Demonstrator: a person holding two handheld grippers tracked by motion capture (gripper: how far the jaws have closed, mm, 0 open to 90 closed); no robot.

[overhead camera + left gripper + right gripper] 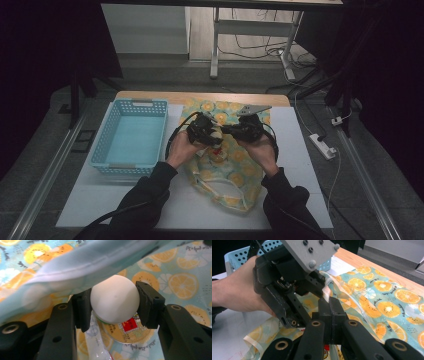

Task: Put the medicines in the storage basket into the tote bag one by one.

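Observation:
A cloth bag (235, 172) printed with orange slices lies on the white table (100, 200). My left gripper (113, 306) is shut on a smooth white ball (114, 300) at the bag's mouth, under a lifted pale flap of the bag (75, 265). Beneath the ball lie a round item with a red label (130, 326) and a clear plastic packet (96, 345). My right gripper (329, 307) is shut on the bag's pale rim (327, 291), holding it up right beside the left gripper (287, 287). In the high view the left gripper (214, 135) and right gripper (229, 130) nearly touch above the bag.
An empty light-blue plastic basket (131, 137) stands on the table to the left of the bag. A wooden strip (150, 95) runs along the table's far edge. A power strip (322, 145) and cables lie on the floor to the right.

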